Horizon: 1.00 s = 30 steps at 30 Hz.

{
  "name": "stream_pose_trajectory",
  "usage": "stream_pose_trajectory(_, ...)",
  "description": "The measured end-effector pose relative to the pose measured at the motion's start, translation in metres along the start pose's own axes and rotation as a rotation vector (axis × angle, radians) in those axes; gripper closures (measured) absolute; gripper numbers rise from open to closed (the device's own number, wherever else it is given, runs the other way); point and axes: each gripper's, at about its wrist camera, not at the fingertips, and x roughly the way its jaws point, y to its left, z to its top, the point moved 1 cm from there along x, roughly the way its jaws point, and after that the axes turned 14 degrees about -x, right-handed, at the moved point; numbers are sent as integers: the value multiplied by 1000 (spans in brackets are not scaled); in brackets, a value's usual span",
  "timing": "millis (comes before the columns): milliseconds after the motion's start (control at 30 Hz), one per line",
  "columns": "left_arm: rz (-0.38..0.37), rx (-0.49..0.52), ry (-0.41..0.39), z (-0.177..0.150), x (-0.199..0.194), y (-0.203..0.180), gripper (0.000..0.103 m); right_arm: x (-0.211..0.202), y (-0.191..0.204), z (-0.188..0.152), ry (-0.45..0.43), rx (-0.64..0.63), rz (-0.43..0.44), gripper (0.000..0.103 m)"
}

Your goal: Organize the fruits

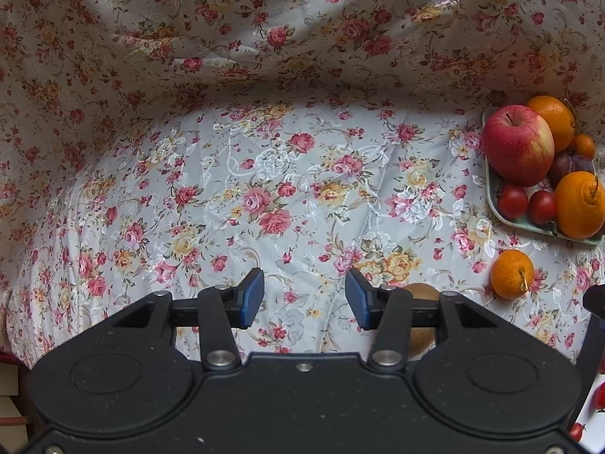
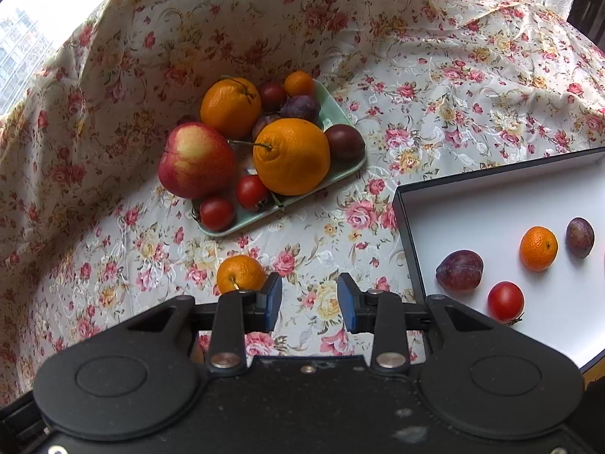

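A green tray (image 2: 336,108) holds a red apple (image 2: 194,159), two oranges (image 2: 291,155), plums, tomatoes and a small mandarin; it also shows in the left wrist view (image 1: 491,196). A loose mandarin (image 2: 240,272) lies on the cloth just left of my right gripper (image 2: 309,299), which is open and empty. A white box (image 2: 472,208) at right holds two plums (image 2: 459,270), a mandarin (image 2: 539,247) and a tomato (image 2: 504,300). My left gripper (image 1: 304,299) is open and empty above the cloth; a kiwi (image 1: 419,335) lies partly hidden behind its right finger, and the loose mandarin (image 1: 512,274) lies to its right.
A floral cloth (image 1: 264,189) covers the table and rises as a backdrop behind. A window (image 2: 22,49) shows at the far left of the right wrist view. Small red tomatoes (image 1: 576,431) show at the left wrist view's lower right edge.
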Motion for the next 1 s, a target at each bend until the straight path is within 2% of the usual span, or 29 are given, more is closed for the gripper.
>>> stream_pose_trajectory(100,17,-27,-27,6,0,8,47,2,11,5,-23,-81,29,67)
stream_pose_trajectory(200,-16,-55,4,13,1,17,47,6,21,7,-20,-136,62,69)
stream_pose_trajectory(333,-12,-72,30,18,6,26,47,4,32,1,-84,-153,26,70)
stream_pose_trajectory(467,-12,-97,32,21,8,36,48,0,47,-6,-170,-239,-36,70)
stream_pose_trajectory(567,-18,-101,28,24,7,42,47,-1,56,-11,-200,-289,-73,70)
stream_pose_trajectory(633,-29,-105,27,26,7,45,47,0,61,-13,-200,-283,-67,70)
stream_pose_trajectory(667,-36,-108,26,27,7,48,47,0,62,-13,-191,-274,-53,70)
stream_pose_trajectory(733,-41,-107,15,28,6,51,40,3,65,-13,-162,-242,-16,69)
stream_pose_trajectory(900,-33,-66,-30,30,3,54,38,14,70,-16,-72,-100,188,69)
stream_pose_trajectory(1000,-42,-38,-29,29,6,53,39,20,76,-19,-32,-72,210,69)
